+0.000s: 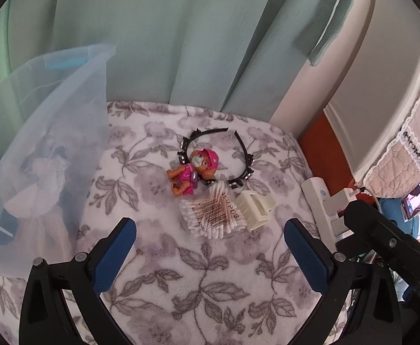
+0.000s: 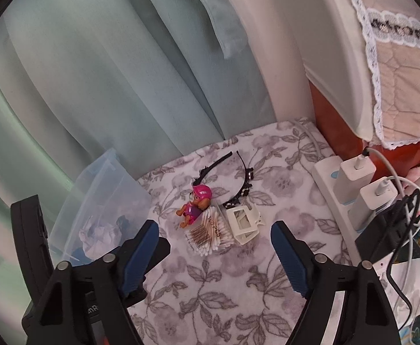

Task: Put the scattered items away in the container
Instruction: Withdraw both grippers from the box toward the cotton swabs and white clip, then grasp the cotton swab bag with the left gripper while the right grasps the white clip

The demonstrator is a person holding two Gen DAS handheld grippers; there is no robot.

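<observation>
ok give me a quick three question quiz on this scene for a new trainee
1. True or false: the pink toy pup lies inside the clear container.
2. Which item touches the cotton swab pack on its right in the left wrist view? A) cream hair clip B) black headband C) power strip
3. What, if anything, is between the fingers of the right gripper?

Key:
1. False; it lies on the floral blanket.
2. A
3. Nothing; the jaws are open and empty.
</observation>
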